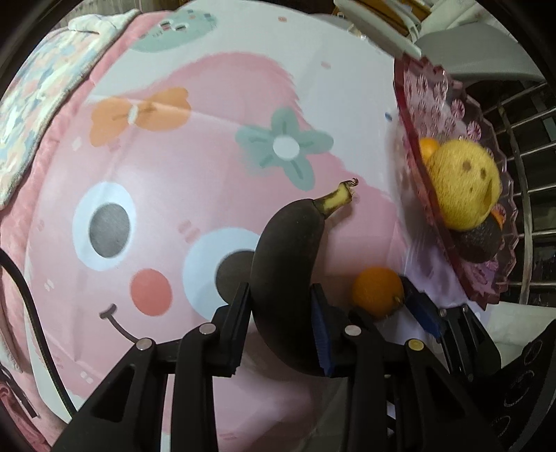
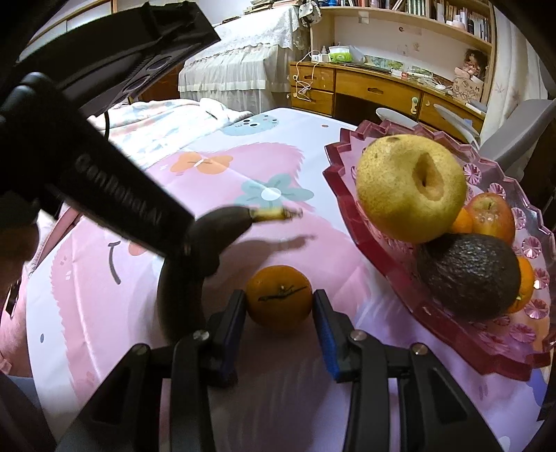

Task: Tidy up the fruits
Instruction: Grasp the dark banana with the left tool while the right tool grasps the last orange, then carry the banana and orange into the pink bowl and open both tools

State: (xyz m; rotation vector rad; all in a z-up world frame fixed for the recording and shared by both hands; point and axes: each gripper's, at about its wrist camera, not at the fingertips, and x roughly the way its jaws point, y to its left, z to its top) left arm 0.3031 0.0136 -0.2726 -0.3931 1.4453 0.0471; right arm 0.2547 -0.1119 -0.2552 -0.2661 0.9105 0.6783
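On pink cartoon-print cloth: one blackened banana, one loose orange, one pink glass dish at right. Left gripper clenched on banana, pads pressing both sides of its lower body, yellow stem end pointing up and away; banana raised off cloth, shadow visible beneath in right wrist view. Right gripper around loose orange, both pads touching its sides, orange resting on cloth just beside dish edge, stem scar facing camera; grasping it, not lifted. Dish contents, counted from right wrist view: one large yellow pear, one dark avocado, one red apple, two orange pieces partly hidden, one behind pear, one behind avocado. Avocado touching pear from below. Total fruit visible: seven. Background: one wooden desk, one draped bed, bookshelves above.
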